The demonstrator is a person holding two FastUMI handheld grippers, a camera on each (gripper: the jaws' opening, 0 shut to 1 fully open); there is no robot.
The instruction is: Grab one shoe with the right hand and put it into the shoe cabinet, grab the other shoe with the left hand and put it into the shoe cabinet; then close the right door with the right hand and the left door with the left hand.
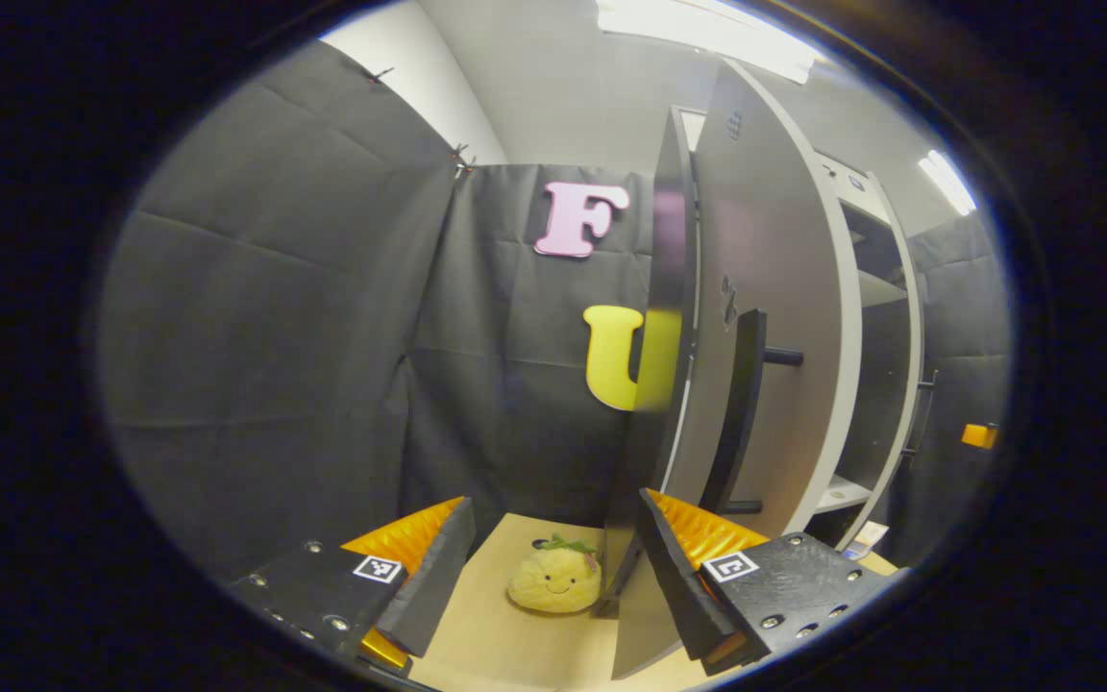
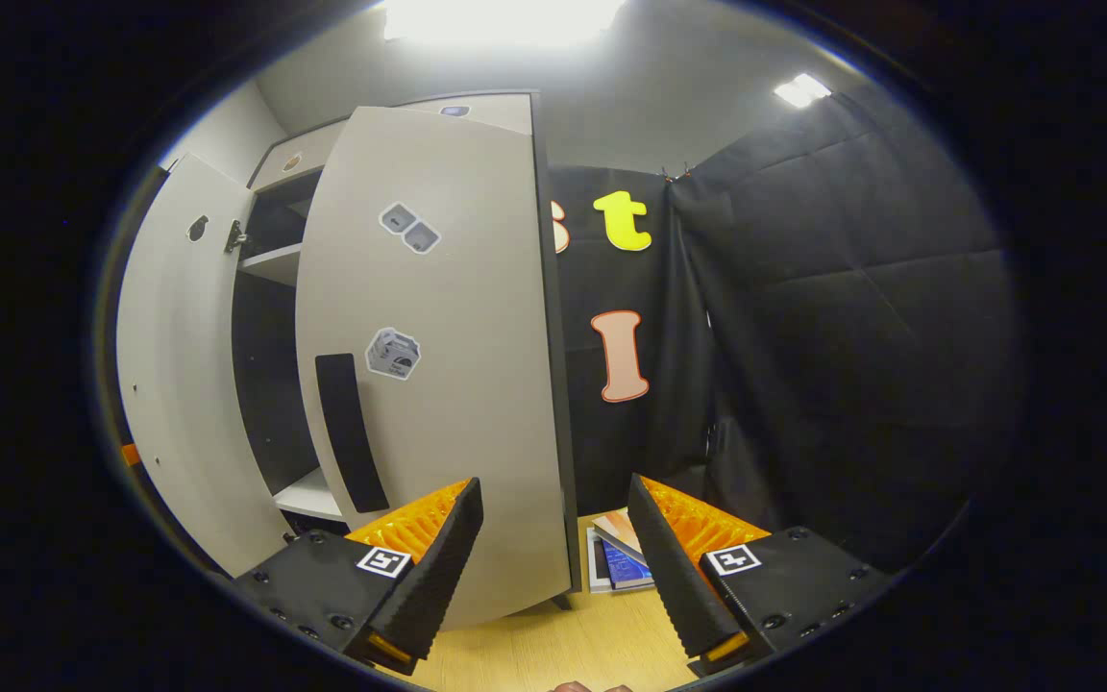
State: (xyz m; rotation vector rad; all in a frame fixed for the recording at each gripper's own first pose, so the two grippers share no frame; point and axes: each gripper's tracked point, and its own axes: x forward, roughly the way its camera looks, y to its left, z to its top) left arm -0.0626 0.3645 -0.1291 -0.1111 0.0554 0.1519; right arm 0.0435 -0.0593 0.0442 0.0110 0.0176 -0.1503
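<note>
In the left gripper view my left gripper [image 1: 553, 505] is open with nothing between its fingers. Just ahead and to the right, the shoe cabinet's left door [image 1: 774, 288] stands open, nearly edge-on, with its long black handle [image 1: 741, 413] facing me. Past it I see the cabinet's shelves [image 1: 875, 288]. In the right gripper view my right gripper [image 2: 553, 485] is also open and holds nothing. It is close in front of the pale right door [image 2: 457, 365], which stands partly open and bears a black handle [image 2: 350, 432]. The left door [image 2: 169, 384] hangs open farther left.
A yellow plush toy [image 1: 553, 580] lies on the wooden floor [image 1: 505, 644] left of the left door. Some booklets [image 2: 616, 562] lie on the floor right of the right door. Black cloth walls stand close behind and beside the cabinet.
</note>
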